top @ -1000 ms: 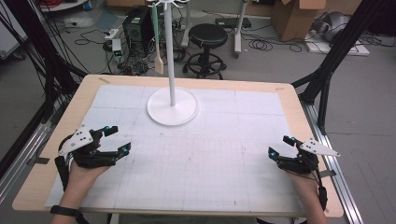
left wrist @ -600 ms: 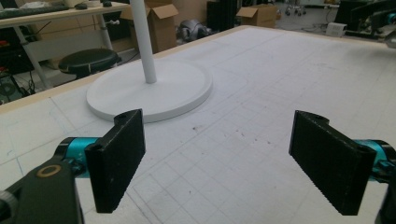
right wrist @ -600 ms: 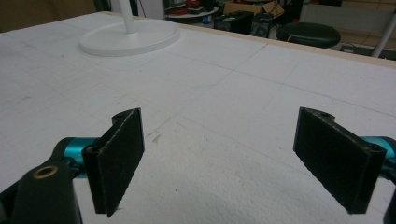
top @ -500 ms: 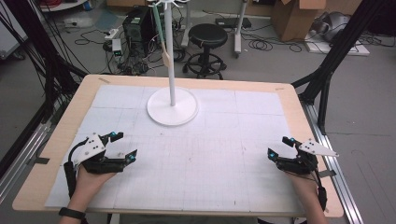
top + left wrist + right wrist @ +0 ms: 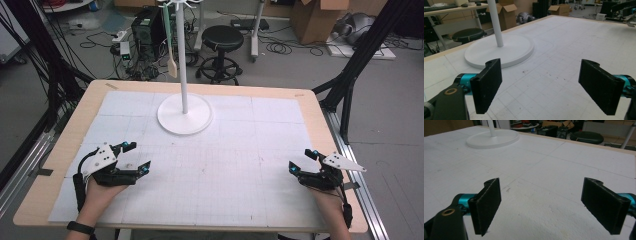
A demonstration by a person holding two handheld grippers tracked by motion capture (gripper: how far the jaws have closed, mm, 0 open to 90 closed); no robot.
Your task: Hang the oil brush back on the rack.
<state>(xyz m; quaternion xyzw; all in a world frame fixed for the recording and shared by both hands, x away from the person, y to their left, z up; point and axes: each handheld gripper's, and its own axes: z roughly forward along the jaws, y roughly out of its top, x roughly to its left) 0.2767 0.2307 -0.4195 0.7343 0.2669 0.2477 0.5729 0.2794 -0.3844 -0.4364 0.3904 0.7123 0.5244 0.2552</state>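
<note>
My left gripper (image 5: pixel 131 158) rests low on the near left part of the table (image 5: pixel 60 150), jaws spread wide and holding nothing; my right gripper (image 5: pixel 302 162) sits at the near right, likewise wide apart and empty. The nearest thing to work on is the white stand: its round base (image 5: pixel 185 117) lies flat on the gridded white mat (image 5: pixel 230 165) at the far middle of the table, well apart from both grippers, with the upright pole (image 5: pixel 183 60) rising from its centre. A pale spatula (image 5: pixel 171 55) hangs from a hook near the top of the pole, clear of the table. I judge the base heavy and rigid, the pole stiff and smooth, so likely slippery between flat pads; the hanging spatula looks light and free to swing. Its narrow handle, just below the hook, seems the best place to take hold, with the pads closing across it. In the left gripper view the base (image 5: pixel 499 51) lies ahead and left of my jaws. No brand, label or legible writing found on the stand, spatula or mat
</note>
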